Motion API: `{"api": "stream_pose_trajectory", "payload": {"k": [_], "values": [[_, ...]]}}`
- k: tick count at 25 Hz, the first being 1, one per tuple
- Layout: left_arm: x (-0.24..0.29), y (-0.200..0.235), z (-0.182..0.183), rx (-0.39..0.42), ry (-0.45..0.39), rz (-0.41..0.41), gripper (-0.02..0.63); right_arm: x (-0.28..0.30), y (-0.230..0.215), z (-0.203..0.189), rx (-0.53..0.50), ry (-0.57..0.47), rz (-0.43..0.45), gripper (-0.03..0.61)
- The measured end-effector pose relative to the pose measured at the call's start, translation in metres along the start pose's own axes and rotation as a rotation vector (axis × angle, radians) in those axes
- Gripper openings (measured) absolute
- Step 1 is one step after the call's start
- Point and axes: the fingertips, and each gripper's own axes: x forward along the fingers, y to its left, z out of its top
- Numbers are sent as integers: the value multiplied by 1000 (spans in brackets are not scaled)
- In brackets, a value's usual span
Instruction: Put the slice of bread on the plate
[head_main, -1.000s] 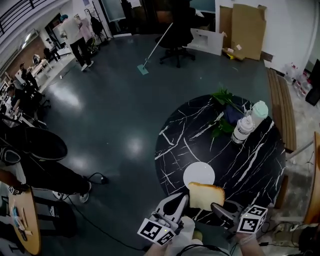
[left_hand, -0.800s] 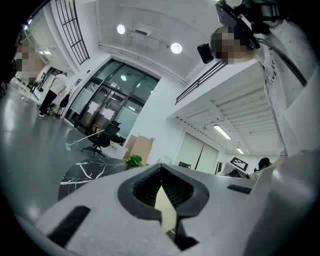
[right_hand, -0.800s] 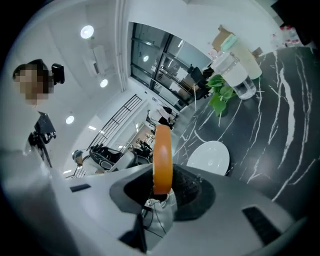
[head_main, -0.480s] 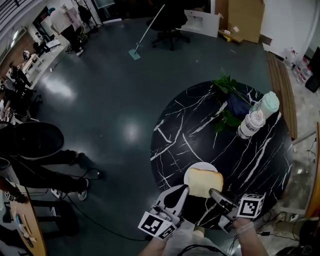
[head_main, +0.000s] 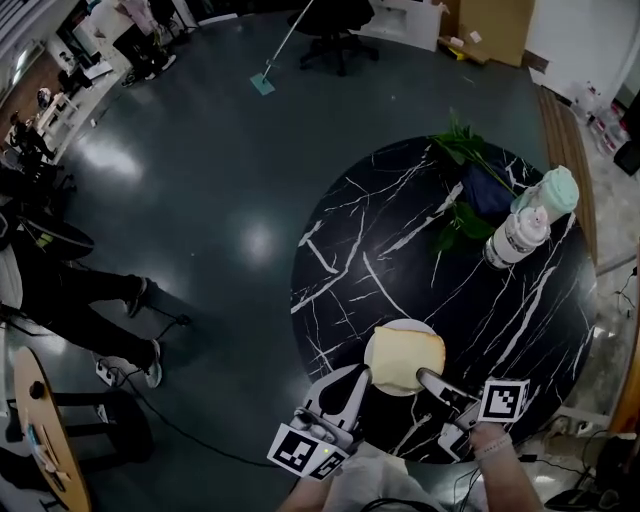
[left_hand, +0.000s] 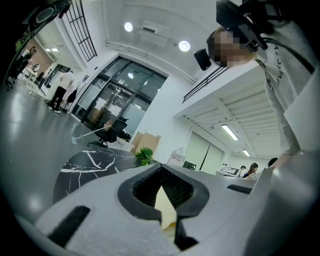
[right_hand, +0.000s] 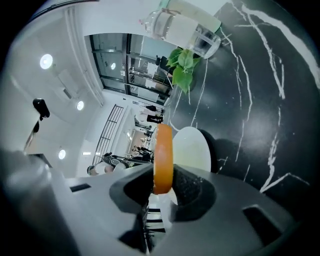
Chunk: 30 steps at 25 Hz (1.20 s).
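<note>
A slice of bread (head_main: 408, 356) with a brown crust lies flat over the white plate (head_main: 398, 325) near the front edge of the black marble table (head_main: 360, 240). My right gripper (head_main: 428, 378) is shut on the slice's near edge. In the right gripper view the bread (right_hand: 163, 150) shows edge-on between the pads, with the plate (right_hand: 195, 150) just beyond it. I cannot tell whether the bread touches the plate. My left gripper (head_main: 357, 385) hangs at the table's edge left of the plate, jaws together (left_hand: 162, 195) and holding nothing.
A clear bottle (head_main: 518, 235) and a pale green capped one (head_main: 556, 190) stand at the table's far right, beside a leafy plant (head_main: 462, 150) in a dark pot. Around the table is dark floor; people and chairs are far off at the left.
Both grippers have come down and forward. The bread has moved from above the plate's near rim to over the plate's middle, and it has rolled flatter.
</note>
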Motion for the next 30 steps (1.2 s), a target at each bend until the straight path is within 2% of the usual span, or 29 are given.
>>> {"api": "stream_pose_trajectory", "payload": {"k": [2,6,12,14,18,21,23,25,30], "values": [[0,1,-4,-8,-2,3,8,0,-4,2,-21,18,-16,92],[-1,1,-9,-27,1,4,8,-5,-8,3,-176,71,-119,101],[3,-3,-8,-56,-15,-10,8,-5,-16,3,-411,129,-285,217],[4,-4,-8,-65,-19,-16,8,-4,-18,4,-471,139,-332,233],[4,-4,-9,-79,-18,-25,8,1,-12,-4,-545,206,-345,264],[4,-2,-9,-93,-21,-23,8,2,-11,-11,-582,308,-344,270],[3,-2,-9,-100,-25,-23,8,0,-13,-14,-633,386,-375,270],[2,-2,-8,-102,-28,-25,8,-5,-16,-16,-735,482,-437,270],[-2,3,-4,-115,-40,-14,8,-19,-35,-27,-1004,793,-621,270]]}}
